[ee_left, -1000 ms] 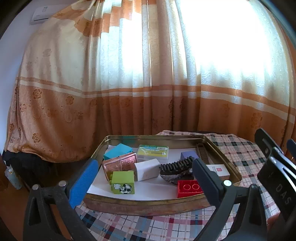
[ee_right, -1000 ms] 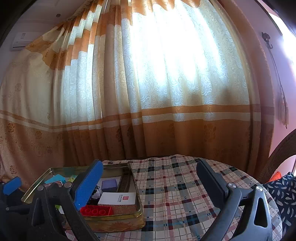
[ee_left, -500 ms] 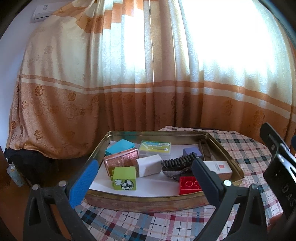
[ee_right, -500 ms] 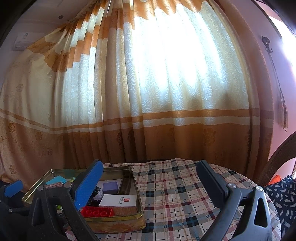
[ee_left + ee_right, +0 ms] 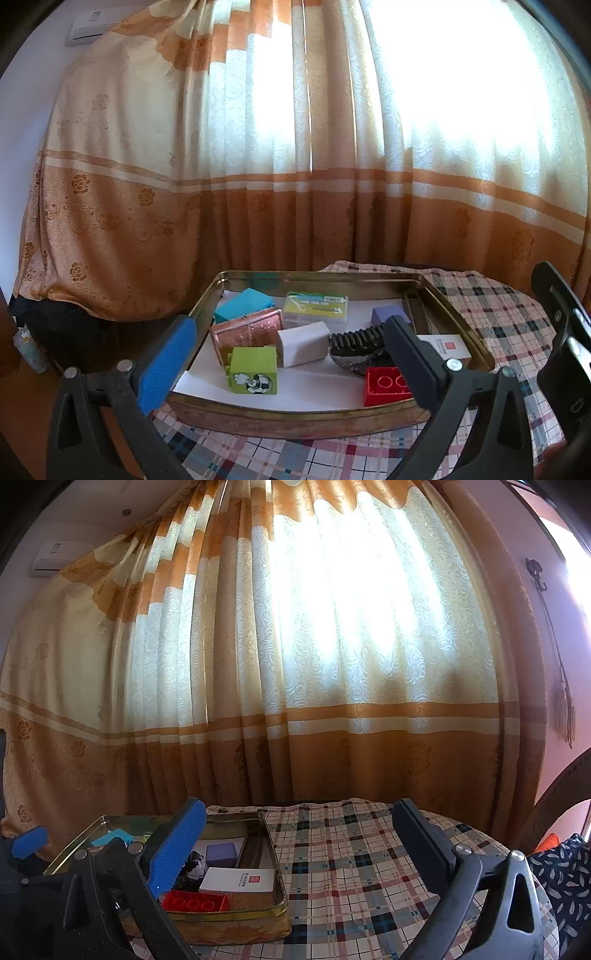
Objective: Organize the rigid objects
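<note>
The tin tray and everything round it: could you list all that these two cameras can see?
Tin tray: one, gold, on the table.
Teal block: one, far left of tray.
Copper box: one, in front of the teal block.
Green cube: one, cartoon picture on its front, near left.
White block: one, tray centre.
Green-and-white packet: one, far centre.
Purple cube: one, far right.
Black comb: one, centre right.
Red brick: one, studded, near right.
White card box: one, red square mark, right side.
Tablecloth: one, plaid.
Curtain: one, cream and orange, behind.
Air conditioner: one, white, top left wall.
Left gripper: open, before the tray.
Right gripper: open, over the cloth.
</note>
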A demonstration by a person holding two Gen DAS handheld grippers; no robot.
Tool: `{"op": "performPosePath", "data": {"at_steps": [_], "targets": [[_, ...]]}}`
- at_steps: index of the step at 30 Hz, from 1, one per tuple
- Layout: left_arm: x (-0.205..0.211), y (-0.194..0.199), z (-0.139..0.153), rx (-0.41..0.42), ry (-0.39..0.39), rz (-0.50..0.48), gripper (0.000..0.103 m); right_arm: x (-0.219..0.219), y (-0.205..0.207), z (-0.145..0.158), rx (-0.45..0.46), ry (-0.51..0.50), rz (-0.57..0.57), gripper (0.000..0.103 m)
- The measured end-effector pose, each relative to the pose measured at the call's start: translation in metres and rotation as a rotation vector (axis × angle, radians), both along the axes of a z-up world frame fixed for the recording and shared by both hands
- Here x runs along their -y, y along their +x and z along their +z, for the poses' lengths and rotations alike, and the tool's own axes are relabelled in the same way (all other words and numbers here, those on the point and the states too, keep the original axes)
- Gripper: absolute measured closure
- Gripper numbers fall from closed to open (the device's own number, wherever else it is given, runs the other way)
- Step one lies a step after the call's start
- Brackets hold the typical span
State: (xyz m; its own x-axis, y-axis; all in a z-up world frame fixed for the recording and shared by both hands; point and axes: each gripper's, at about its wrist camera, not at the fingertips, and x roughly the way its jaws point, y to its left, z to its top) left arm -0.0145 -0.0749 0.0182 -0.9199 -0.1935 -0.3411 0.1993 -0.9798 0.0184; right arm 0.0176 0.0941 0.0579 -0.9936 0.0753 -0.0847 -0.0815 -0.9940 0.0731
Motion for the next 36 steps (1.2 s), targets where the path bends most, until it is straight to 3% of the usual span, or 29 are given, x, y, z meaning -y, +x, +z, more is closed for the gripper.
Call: {"op": "performPosePath", "data": {"at_steps": [20, 36], "targets": [[-0.0042, -0.0021, -0.0011, 0.012, -0.046, 0.051, 0.0, 0.0001, -0.0009, -0.0006, 0.003, -0.001, -0.007, 0.001], [-0.0069, -0.0035, -0.0012, 0.02, -0.056, 0.037, 0.0, -0.0007, -0.0018, -0.0008, 0.009, -0.003, -0.012, 0.001]]}}
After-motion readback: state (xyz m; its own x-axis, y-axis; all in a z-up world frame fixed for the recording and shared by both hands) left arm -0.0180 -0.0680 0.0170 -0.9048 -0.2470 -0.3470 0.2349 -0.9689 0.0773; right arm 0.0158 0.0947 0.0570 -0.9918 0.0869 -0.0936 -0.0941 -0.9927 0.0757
